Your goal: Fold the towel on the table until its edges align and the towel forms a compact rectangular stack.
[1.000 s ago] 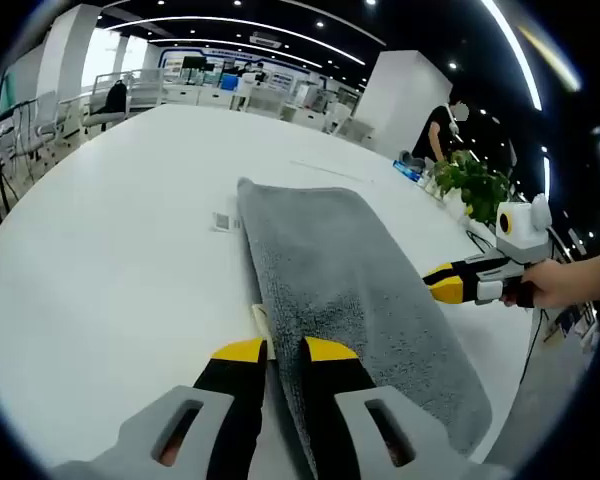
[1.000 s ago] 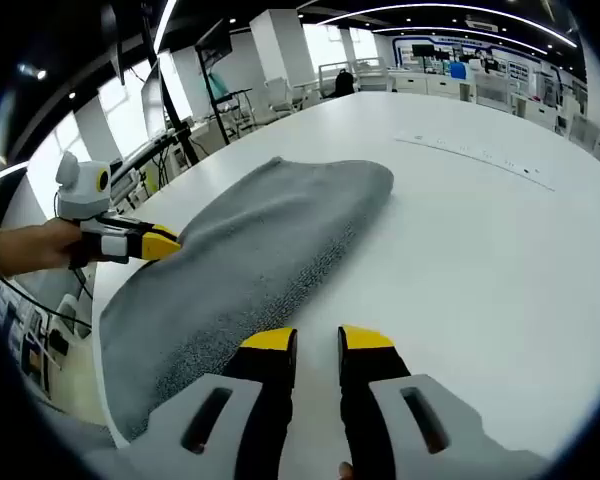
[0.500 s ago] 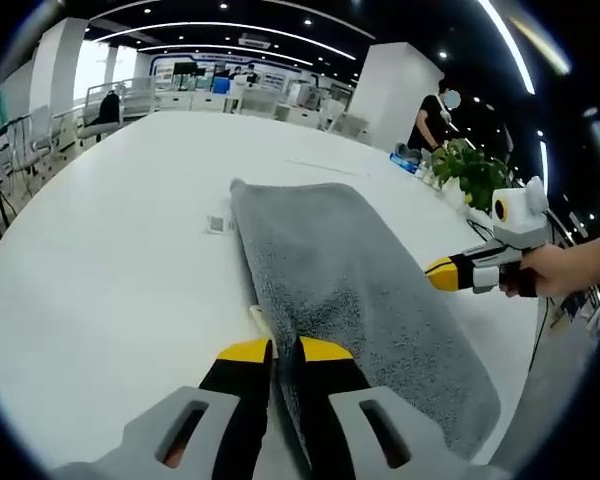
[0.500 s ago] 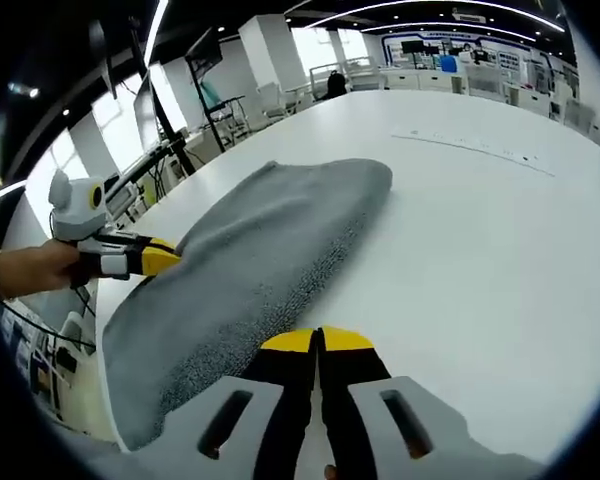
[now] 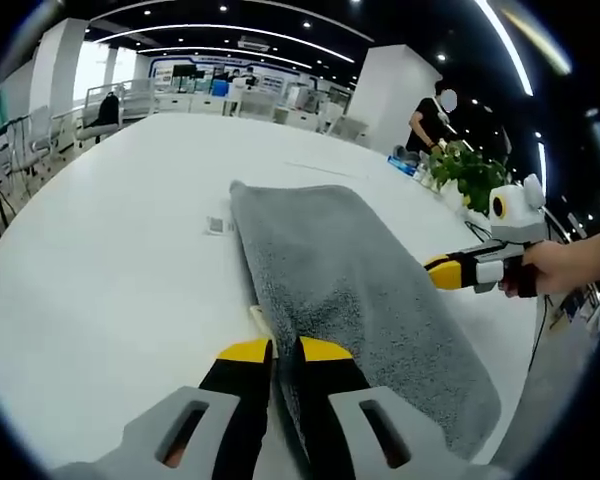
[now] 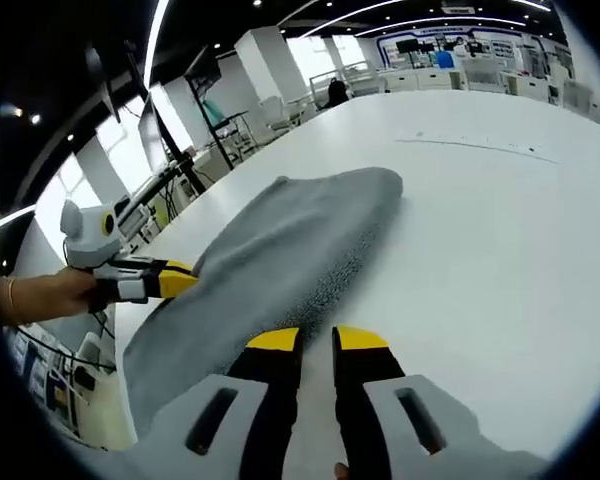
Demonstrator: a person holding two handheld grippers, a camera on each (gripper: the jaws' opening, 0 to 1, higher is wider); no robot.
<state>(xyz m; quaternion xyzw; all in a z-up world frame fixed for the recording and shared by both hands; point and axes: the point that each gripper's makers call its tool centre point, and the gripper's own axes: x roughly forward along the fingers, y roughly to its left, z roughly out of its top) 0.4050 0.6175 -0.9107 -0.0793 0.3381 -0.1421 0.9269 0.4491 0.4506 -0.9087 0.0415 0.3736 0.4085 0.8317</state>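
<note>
grey towel (image 5: 355, 290) lies folded lengthwise on the white table (image 5: 110, 270). left gripper (image 5: 273, 349) is clamped on the towel's near edge. right gripper (image 6: 316, 340) sits slightly parted, holding nothing, just beside the towel's opposite edge.

I saw a nubby, matt grey terry-cloth towel (image 5: 355, 285) lying on the smooth, faintly glossy white table (image 5: 110, 250).

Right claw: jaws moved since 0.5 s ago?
Yes. The right claw has reopened: its tips were shut together, now a gap shows the white table beside the towel edge.
</note>
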